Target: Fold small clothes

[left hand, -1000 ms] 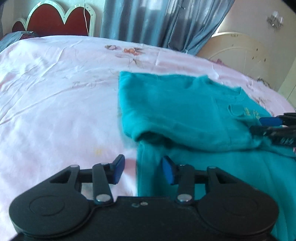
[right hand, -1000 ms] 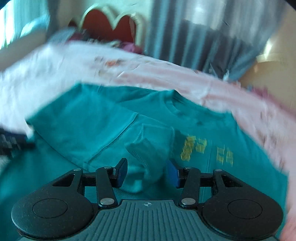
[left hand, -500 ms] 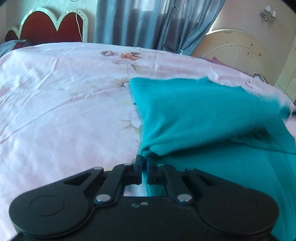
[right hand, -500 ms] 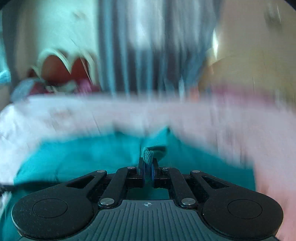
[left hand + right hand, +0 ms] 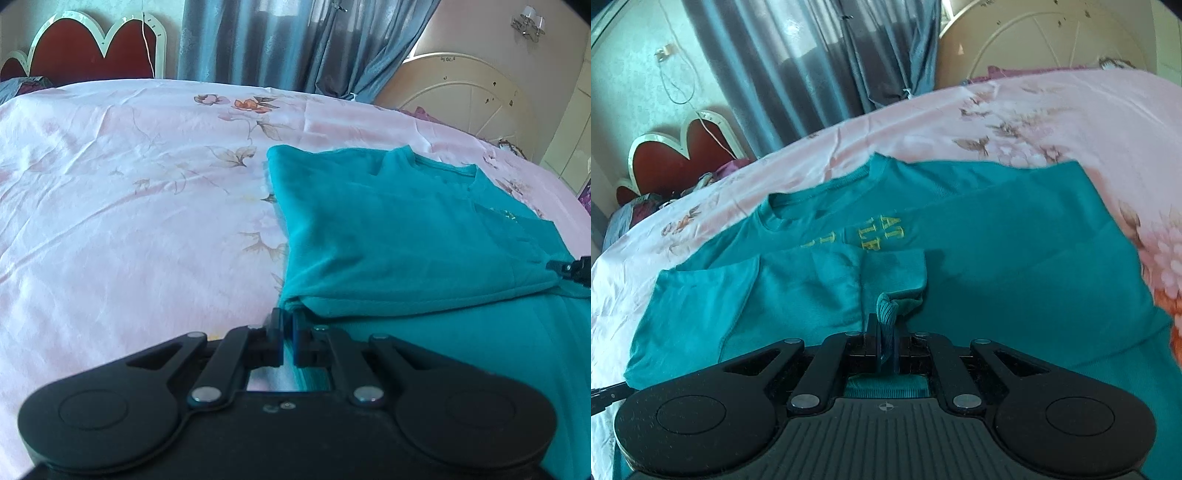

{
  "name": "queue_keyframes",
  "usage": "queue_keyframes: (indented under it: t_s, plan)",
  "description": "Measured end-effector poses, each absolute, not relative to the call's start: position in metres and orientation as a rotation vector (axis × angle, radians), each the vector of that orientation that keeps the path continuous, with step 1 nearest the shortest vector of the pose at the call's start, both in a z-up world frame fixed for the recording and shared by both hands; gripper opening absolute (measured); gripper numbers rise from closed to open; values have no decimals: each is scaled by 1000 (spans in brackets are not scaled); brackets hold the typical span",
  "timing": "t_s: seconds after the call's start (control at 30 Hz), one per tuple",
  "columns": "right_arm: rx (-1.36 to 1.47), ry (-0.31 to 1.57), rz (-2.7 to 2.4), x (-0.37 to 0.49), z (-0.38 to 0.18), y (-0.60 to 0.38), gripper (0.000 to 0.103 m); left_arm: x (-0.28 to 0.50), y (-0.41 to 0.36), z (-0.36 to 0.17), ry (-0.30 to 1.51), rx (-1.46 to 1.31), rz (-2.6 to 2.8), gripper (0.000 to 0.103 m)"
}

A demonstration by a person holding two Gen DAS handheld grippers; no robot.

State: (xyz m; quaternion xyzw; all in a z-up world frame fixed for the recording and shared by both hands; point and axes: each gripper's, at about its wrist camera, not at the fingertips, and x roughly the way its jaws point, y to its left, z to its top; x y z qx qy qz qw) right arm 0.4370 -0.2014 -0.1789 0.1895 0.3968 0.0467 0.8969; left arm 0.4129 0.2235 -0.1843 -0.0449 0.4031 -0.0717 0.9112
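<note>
A teal T-shirt [image 5: 406, 236] with yellow lettering lies on the pink floral bedsheet [image 5: 129, 206]; it also shows in the right wrist view [image 5: 1015, 266]. Its left side is folded over the body. My left gripper [image 5: 287, 325] is shut on the shirt's left folded edge. My right gripper [image 5: 884, 341] is shut on the ribbed sleeve cuff [image 5: 886, 308] of the folded-over part. The right gripper's tip shows at the right edge of the left wrist view [image 5: 570, 266].
A red heart-shaped headboard [image 5: 92, 48] and blue-grey curtains [image 5: 288, 40] stand behind the bed. A cream round-topped cabinet [image 5: 472, 96] is at the back right. Pink sheet lies bare to the shirt's left.
Both grippers were open a second ago and have shut on the shirt. The held fold has been drawn across the shirt, which now lies flatter.
</note>
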Motion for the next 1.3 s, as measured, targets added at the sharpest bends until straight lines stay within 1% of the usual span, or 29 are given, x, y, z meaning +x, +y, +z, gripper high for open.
queue_keyframes:
  t_s: [0.07, 0.1, 0.13, 0.17, 0.2, 0.27, 0.37, 0.4, 0.43, 0.5, 0.57, 0.63, 0.67, 0.7, 0.73, 0.77, 0.8, 0.83, 0.9, 1.0, 1.07, 1.2, 1.3]
  plan:
    - [399, 815, 96, 433, -176, -201, 5, 411, 222, -182, 812, -93, -152, 5]
    - [406, 810, 99, 432, -174, -201, 5, 409, 222, -181, 796, -96, -157, 10]
    - [405, 807, 101, 432, -173, -200, 5, 409, 222, -182, 793, -102, -168, 12]
    - [394, 804, 97, 433, -171, -199, 5, 410, 221, -183, 797, -116, -195, 11]
    - [388, 809, 95, 433, -172, -198, 5, 409, 221, -184, 796, -125, -225, 5]
    - [352, 850, 81, 435, -176, -194, 5, 408, 219, -186, 819, -83, -213, 6]
    - [342, 883, 78, 433, -182, -196, 5, 406, 230, -185, 830, -136, -237, 6]
    - [351, 885, 80, 431, -179, -198, 5, 404, 234, -181, 825, -158, -255, 14]
    - [350, 870, 75, 428, -173, -200, 5, 400, 239, -176, 818, -171, -251, 27]
    - [348, 821, 71, 424, -160, -205, 5, 390, 244, -161, 766, -169, -232, 31]
    - [358, 803, 64, 429, -154, -209, 6, 393, 241, -148, 723, -168, -250, 31]
    - [380, 802, 60, 441, -154, -211, 9, 405, 229, -142, 695, -168, -300, 34]
    - [376, 800, 55, 447, -155, -210, 11, 414, 220, -144, 705, -165, -321, 34]
    - [365, 808, 51, 454, -158, -208, 13, 425, 211, -149, 728, -159, -339, 37]
    - [354, 824, 43, 458, -162, -207, 22, 434, 203, -157, 760, -152, -351, 43]
    - [342, 845, 38, 461, -169, -206, 33, 443, 198, -167, 810, -141, -349, 44]
    - [320, 883, 31, 462, -176, -207, 34, 450, 194, -179, 869, -119, -332, 43]
    - [289, 929, 14, 463, -183, -208, 34, 450, 193, -184, 873, -95, -331, 43]
    - [286, 900, 17, 456, -178, -213, 34, 449, 199, -182, 862, -102, -336, 41]
    - [327, 818, 47, 458, -166, -214, 34, 465, 202, -174, 809, -149, -341, 45]
    - [331, 820, 82, 474, -164, -207, 34, 493, 196, -173, 811, -152, -348, 47]
    - [225, 842, 66, 511, -173, -200, 34, 550, 193, -183, 811, -145, -313, 49]
    - [201, 879, -64, 523, -189, -221, 34, 581, 210, -189, 807, -193, -265, 45]
